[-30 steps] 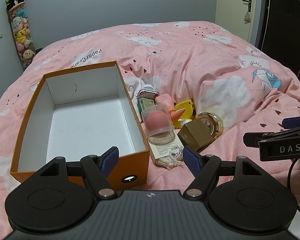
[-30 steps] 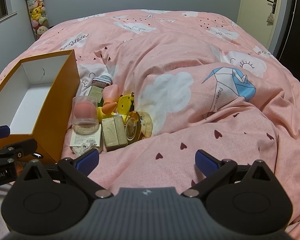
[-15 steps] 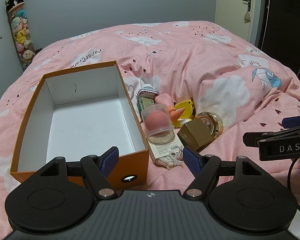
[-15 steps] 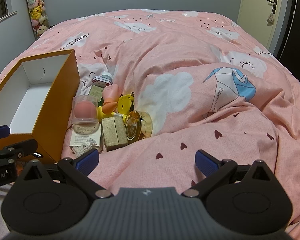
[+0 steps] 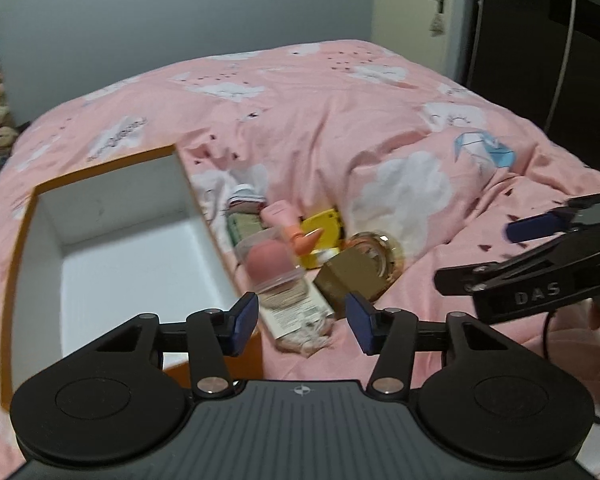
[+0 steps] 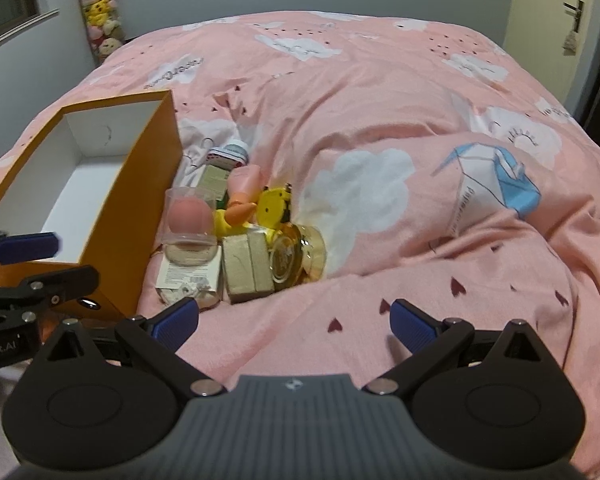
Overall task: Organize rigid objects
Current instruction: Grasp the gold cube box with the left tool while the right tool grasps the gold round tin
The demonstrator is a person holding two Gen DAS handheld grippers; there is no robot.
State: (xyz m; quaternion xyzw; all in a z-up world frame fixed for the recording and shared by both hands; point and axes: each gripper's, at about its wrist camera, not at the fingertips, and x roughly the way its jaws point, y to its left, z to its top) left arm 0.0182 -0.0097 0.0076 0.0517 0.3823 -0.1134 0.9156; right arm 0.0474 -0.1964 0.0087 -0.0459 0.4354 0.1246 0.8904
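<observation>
An empty orange box (image 5: pixel 18 240) (image 6: pixel 148 168) with a white inside lies on the pink bed. Just right of it sits a heap of small items: a clear case holding a pink sponge (image 5: pixel 270 262) (image 6: pixel 190 220), a white packet (image 5: pixel 296 312), a gold-brown carton (image 5: pixel 350 276) (image 6: pixel 246 268), a round gold jar (image 6: pixel 296 260), a yellow toy (image 6: pixel 274 208) and a small bottle (image 6: pixel 230 154). My left gripper (image 5: pixel 302 322) hovers near the packet, its jaws closing, nothing between them. My right gripper (image 6: pixel 294 322) is open over bare duvet, short of the heap.
Crumpled pink duvet (image 6: pixel 420 140) with cloud prints covers the bed. Stuffed toys (image 6: pixel 100 20) hang in the far left corner. A door (image 5: pixel 416 12) and a dark wardrobe (image 5: pixel 540 40) stand at the right. Each gripper shows at the edge of the other's view.
The left gripper's jaws have come closer together, and its view has tilted and swung slightly, blurring. The right gripper has kept still and wide.
</observation>
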